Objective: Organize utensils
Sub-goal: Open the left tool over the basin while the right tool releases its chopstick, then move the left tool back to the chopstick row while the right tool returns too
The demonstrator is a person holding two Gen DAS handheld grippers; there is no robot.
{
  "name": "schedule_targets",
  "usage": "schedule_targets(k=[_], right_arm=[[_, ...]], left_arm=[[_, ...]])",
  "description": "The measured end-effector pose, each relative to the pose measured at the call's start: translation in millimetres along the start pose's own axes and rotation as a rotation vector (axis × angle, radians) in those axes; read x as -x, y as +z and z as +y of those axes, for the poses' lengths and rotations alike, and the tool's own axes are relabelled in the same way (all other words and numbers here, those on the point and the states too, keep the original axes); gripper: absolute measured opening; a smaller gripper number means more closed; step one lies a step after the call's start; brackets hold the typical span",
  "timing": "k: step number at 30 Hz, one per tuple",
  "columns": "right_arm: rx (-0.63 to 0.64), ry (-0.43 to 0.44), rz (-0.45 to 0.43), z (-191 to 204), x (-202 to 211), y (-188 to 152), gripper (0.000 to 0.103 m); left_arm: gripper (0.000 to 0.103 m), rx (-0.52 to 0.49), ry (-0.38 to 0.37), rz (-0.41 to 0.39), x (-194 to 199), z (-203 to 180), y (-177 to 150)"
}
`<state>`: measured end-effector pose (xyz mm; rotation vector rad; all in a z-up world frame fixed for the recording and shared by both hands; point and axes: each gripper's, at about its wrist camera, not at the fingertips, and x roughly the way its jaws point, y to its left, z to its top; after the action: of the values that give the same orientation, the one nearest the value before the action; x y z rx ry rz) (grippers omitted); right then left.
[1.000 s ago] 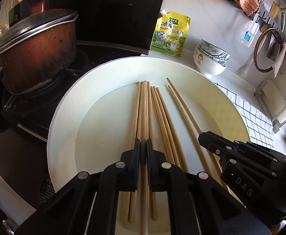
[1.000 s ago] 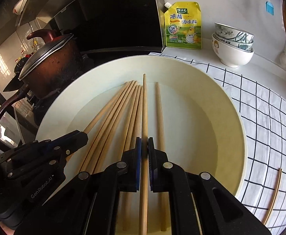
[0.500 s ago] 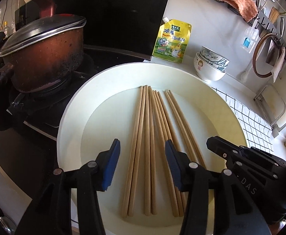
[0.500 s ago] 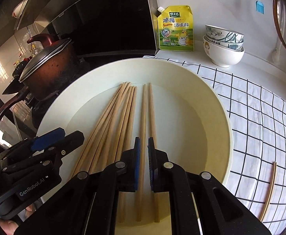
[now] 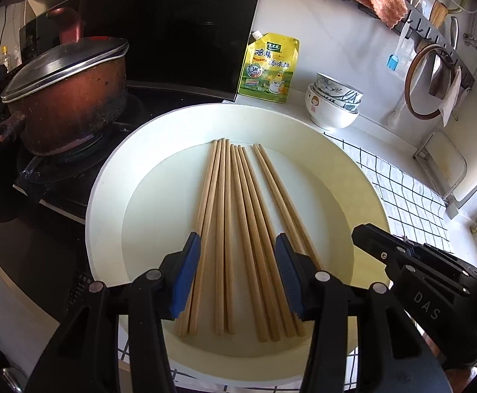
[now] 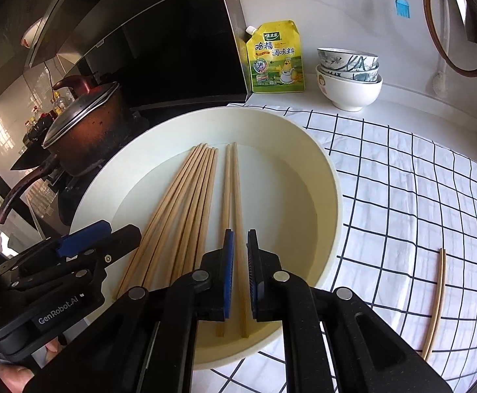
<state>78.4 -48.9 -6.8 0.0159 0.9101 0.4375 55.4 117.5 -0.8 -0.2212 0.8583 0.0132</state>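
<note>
At the far left a scorched copper-brown saucepan with a steel lid [image 5: 65, 98] sits on the dark stove [image 5: 58, 177], just beside the rim of the wide cream-coloured round plate [image 5: 107, 196] that fills the middle of both views. The left gripper [image 5: 237, 255] hovers over the near side of that plate with its blue-padded fingers [image 5: 186, 271] spread wide and nothing between them. Below it the long wooden chopsticks [image 5: 238, 229] lie flat on the plate floor, roughly parallel and pointing away toward the wall (nine in all, as far as the left wrist view lets me count), bunched into loose groups with narrow gaps. In the right wrist view two of them lie as a separate pair [image 6: 232, 203] to the right of the fanned bundle, and the right gripper [image 6: 240, 249] is poised over that pair with its jaws only slightly parted, the gap lined up above the right-hand stick and pinching nothing. Behind the plate a yellow spouted seasoning pouch [image 5: 269, 65] leans on the white wall, next to stacked white and blue-patterned ceramic bowls [image 5: 333, 104]. To the right a white cloth with a black grid [image 6: 418, 196] covers the counter, and one pale stray chopstick [image 6: 434, 301] lies on it, well apart from the plate.
</note>
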Motion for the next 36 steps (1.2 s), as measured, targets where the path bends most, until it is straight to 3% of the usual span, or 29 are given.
schedule_targets(k=[10, 14, 19, 21, 29, 32, 36], right_arm=[[-0.048, -0.015, -0.042, -29.4, 31.7, -18.2, 0.012], [-0.078, -0.041, -0.062, -49.2, 47.4, -30.2, 0.021], [-0.114, -0.102, -0.069, -78.3, 63.4, -48.4, 0.022], [-0.132, -0.120, -0.069, -92.0, 69.2, -56.7, 0.028], [-0.195, -0.226, -0.044, -141.5, 86.7, -95.7, 0.029], [-0.208, -0.259, -0.035, -155.5, 88.1, -108.5, 0.030], [-0.210, -0.282, -0.013, -165.6, 86.2, -122.8, 0.030]], left_arm=[[0.052, -0.062, -0.034, -0.005, 12.2, -35.2, -11.4], [0.055, -0.087, -0.051, -0.005, 15.1, -52.2, -17.7], [0.058, -0.128, -0.083, 0.002, 15.3, -78.3, -28.7], [0.060, -0.138, -0.111, 0.012, 14.8, -88.0, -34.1], [0.063, -0.182, -0.178, 0.032, 11.9, -126.9, -51.4], [0.071, -0.205, -0.178, 0.009, 16.7, -140.8, -57.4], [0.071, -0.232, -0.198, -0.005, 21.8, -154.0, -61.3]])
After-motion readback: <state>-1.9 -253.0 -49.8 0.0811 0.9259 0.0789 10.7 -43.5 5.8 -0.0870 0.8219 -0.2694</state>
